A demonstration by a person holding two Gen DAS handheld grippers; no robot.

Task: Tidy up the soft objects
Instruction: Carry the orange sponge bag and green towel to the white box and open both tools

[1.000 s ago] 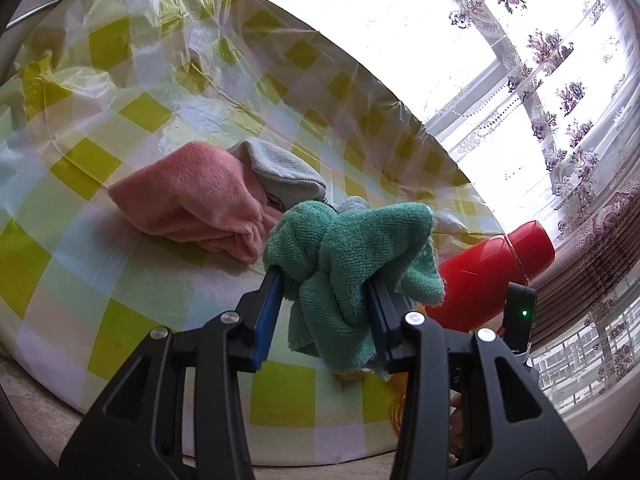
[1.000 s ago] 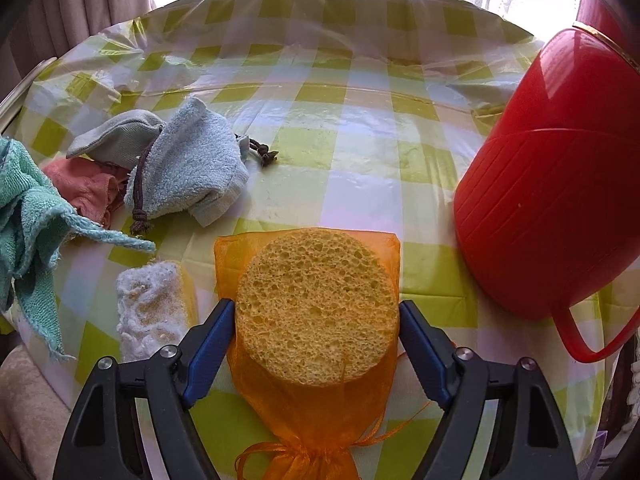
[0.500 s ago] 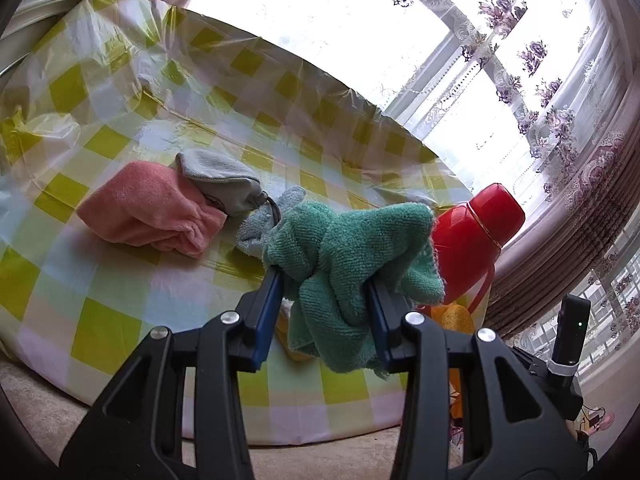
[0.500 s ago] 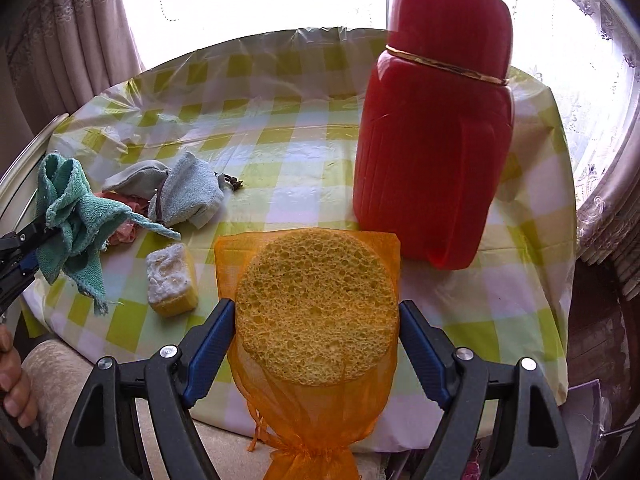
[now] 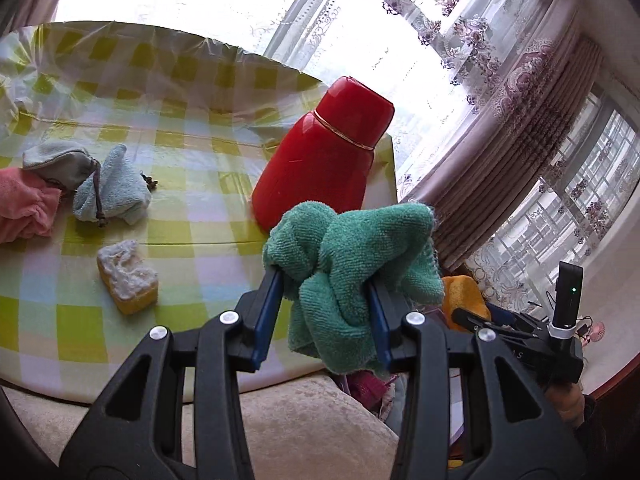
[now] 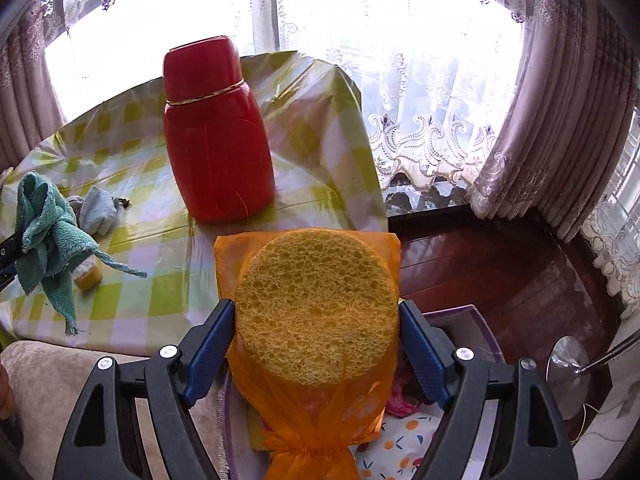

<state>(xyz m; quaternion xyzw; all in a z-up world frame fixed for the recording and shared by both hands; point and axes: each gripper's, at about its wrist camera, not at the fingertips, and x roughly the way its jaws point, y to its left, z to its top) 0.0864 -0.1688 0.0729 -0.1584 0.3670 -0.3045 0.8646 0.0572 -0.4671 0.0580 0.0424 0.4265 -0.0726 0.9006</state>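
Observation:
My left gripper (image 5: 326,280) is shut on a crumpled green towel (image 5: 348,256), held in the air beyond the table's near right corner; the towel also shows in the right wrist view (image 6: 48,224). My right gripper (image 6: 316,312) is shut on a round yellow sponge in an orange mesh bag (image 6: 316,304), held off the table above a clear-rimmed bin (image 6: 476,316) with colourful soft items inside. On the checked table (image 5: 192,216) lie a pink cloth (image 5: 22,204), a grey drawstring pouch (image 5: 56,160), a light blue cloth (image 5: 112,196) and a yellow sponge block (image 5: 128,284).
A tall red flask (image 5: 324,148) stands at the table's right end, also in the right wrist view (image 6: 216,132). A beige cushion (image 5: 304,432) lies below the table edge. Dark wood floor (image 6: 500,264), curtains and windows are to the right. A metal stand base (image 6: 568,360) sits on the floor.
Both grippers have swung right and pulled back off the table with their loads. The right gripper now hangs over the bin beside the table.

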